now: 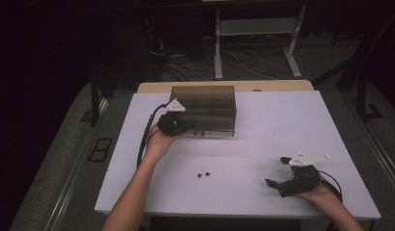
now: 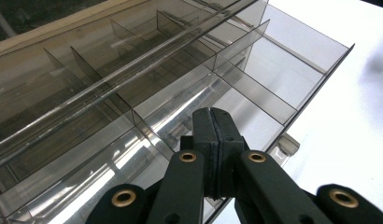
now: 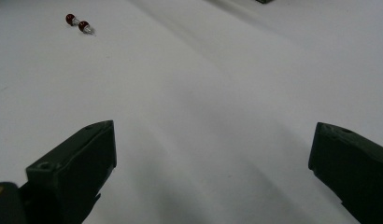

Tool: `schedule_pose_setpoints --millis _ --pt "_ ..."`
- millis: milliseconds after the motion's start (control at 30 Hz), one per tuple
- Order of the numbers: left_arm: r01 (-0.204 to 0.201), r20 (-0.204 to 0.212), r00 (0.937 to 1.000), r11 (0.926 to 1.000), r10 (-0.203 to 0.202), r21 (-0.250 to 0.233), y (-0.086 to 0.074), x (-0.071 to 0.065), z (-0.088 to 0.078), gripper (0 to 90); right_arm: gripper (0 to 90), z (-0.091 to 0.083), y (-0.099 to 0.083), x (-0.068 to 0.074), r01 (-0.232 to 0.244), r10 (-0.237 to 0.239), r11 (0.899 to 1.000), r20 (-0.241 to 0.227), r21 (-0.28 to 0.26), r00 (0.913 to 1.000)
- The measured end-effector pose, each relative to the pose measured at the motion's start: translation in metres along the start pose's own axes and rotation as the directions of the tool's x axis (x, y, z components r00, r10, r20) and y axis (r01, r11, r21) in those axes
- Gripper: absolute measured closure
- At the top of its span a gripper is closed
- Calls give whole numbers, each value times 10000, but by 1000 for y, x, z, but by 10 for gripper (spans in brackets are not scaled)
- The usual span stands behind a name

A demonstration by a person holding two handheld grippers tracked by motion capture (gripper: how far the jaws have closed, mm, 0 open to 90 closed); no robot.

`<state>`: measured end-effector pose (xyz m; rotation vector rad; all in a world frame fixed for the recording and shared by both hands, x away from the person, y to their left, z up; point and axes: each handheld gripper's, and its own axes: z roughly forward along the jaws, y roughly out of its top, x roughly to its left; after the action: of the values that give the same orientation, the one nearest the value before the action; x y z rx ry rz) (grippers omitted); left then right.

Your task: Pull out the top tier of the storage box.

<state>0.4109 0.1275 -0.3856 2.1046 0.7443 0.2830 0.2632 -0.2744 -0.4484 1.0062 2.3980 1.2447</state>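
Two small red-headed pins (image 1: 204,174) are seen lying side by side on the white counter (image 1: 263,130), near its front edge and well apart from both tools. At the far left, the left hand-held gripper (image 1: 182,126) is pressed against the front of a smoky clear plastic organizer box (image 1: 205,98), whose drawer (image 2: 255,88) is shown pulled out with its divided compartments bare; the jaws are closed flat together, and whether the drawer's front lip is pinched between them cannot be told. At the near right, the right hand-held gripper (image 1: 277,171) is held low over the counter with its jaws spread wide and nothing between them, aimed toward the pins. The drawer-opening step is judged to be in hand or just completed. A reach leftward and a careful pinch on one tiny pin would be called for next.
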Motion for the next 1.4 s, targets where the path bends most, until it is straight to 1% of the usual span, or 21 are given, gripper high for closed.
schedule_pose_setpoints --millis 33,133,300,400,467,533,633,800,833,900,933,1000,1233,1333,1400 --pt "-44 5 10000 10000 44 42 0 0 -1 894 4 0 0 0 -3 3 10000 1 2 10000" --pt "-5 31 10000 10000 5 -3 -1 -1 -1 894 4 0 0 0 -8 8 10000 6 9 10000" --pt "-12 94 10000 10000 11 56 -2 -2 -2 894 4 0 0 0 -7 7 10000 11 12 10000" --pt "-47 51 10000 10000 47 73 -2 -3 -3 893 4 0 0 0 -26 26 10000 4 3 10000" --pt "-82 114 9999 10000 82 12 -1 -4 -4 893 4 0 0 0 -27 27 10000 11 -4 10000" --pt "-44 115 9999 9999 46 -150 0 -4 -9 893 4 -1 0 0 -20 20 10000 3 -16 10000" --pt "-106 -39 9999 9997 105 -210 0 -2 -17 893 4 -1 0 0 -19 19 10000 1 -20 10000" --pt "119 -329 9994 9996 -128 -272 -5 5 -25 893 4 -1 0 0 -9 9 10000 5 -13 10000" --pt "172 -375 9991 9995 -182 -263 -6 6 -25 893 4 -1 0 0 -8 8 10000 9 -21 10000" --pt "80 -488 9988 10000 -81 -34 -8 8 -24 893 4 -1 0 0 -8 8 10000 14 -19 10000" --pt "142 -508 9986 9999 -142 -6 -9 8 -23 893 4 -1 0 0 -9 9 10000 7 -20 10000" --pt "98 -465 9989 9998 -91 154 -11 9 -20 893 4 -1 0 0 -2 2 10000 8 -18 10000" --pt "350 -236 9991 9994 -349 32 -12 8 -18 893 4 -1 0 0 -6 6 10000 10 -13 10000" --pt "234 -294 9993 9997 -231 115 -11 7 -18 894 4 0 0 0 3 -3 10000 5 -12 10000" --pt "264 -263 9993 9996 -260 138 -11 7 -18 894 4 -1 0 0 2 -2 10000 6 -19 10000"
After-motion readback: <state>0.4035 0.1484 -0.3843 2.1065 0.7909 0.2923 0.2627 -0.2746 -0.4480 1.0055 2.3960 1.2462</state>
